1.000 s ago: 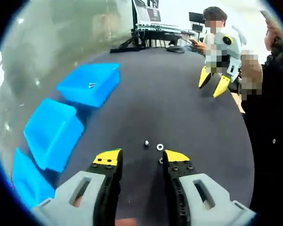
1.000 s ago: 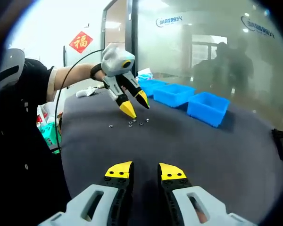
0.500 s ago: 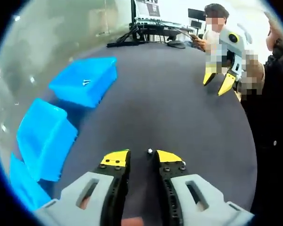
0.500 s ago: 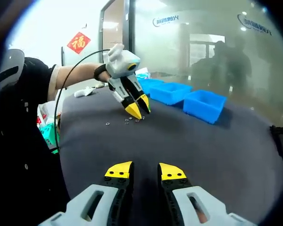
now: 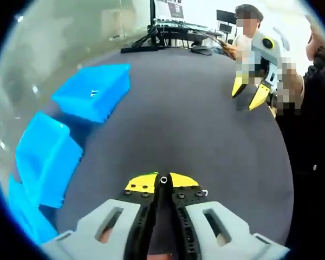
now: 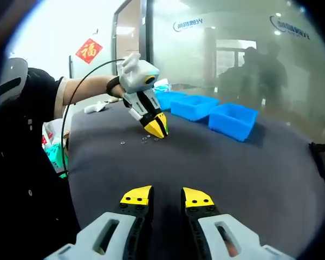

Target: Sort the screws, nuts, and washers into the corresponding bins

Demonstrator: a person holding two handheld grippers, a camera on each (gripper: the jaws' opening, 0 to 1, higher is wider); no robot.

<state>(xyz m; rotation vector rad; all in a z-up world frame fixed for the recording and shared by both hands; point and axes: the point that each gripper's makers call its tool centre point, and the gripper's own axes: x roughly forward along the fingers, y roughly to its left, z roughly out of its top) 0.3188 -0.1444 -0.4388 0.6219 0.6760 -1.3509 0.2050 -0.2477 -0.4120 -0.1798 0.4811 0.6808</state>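
Left claw now pinched on a nut.

Ahead and to the left of the left gripper (image 5: 163,183): three blue bins (image 5: 92,92), one holding a screw (image 5: 93,92). Well ahead, right gripper (image 6: 166,197), jaws spread, idle above the dark table (image 5: 195,119). Between the yellow tips, spread a second ago and now pressed together: small nut (image 5: 163,179). Just right: washer (image 5: 205,192). Pick probably secured; carry to a bin next.

bins (image 5: 89,91) in a row left of left tool (image 5: 162,182) | washer (image 5: 205,192) just right | all on table (image 5: 195,124)
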